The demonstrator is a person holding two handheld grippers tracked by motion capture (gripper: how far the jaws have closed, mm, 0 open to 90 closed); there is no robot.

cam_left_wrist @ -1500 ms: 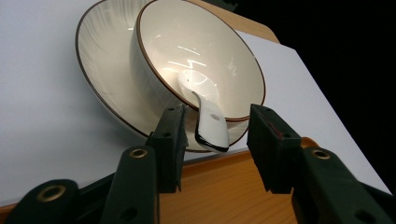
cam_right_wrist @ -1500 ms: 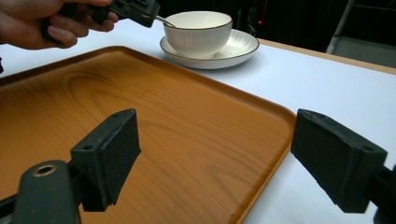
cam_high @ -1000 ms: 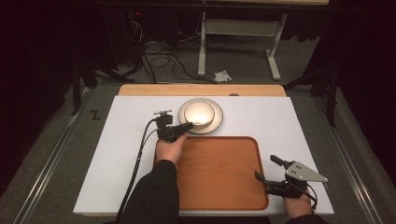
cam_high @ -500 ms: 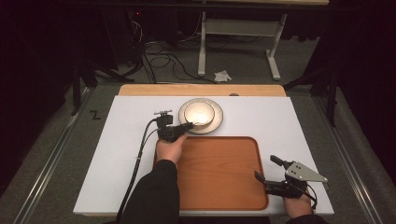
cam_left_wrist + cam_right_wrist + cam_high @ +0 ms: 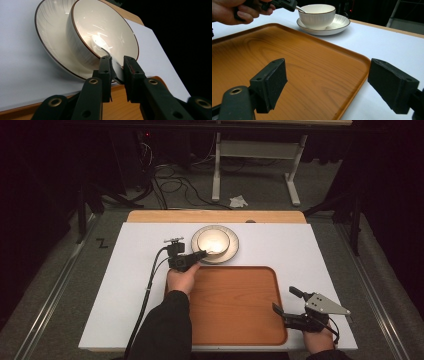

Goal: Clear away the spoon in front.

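While the bowl (image 5: pixel 214 240) sits on its plate (image 5: pixel 232 251) near the middle of the tabletop's far edge, a spoon (image 5: pixel 115 66) is leant inside it, its handle pinched between the jaws of the left gripper (image 5: pixel 116 62). The spoon is judged light, stiff and smooth, so it could slip or pivot; it is best held flat-on, midway along the handle. The crockery is judged breakable. The right gripper (image 5: pixel 327 75) is held wide apart and empty at the near right corner of the wooden tray (image 5: pixel 235 310). No brand is seen; a "Z" (image 5: pixel 102 243) is marked on the floor.
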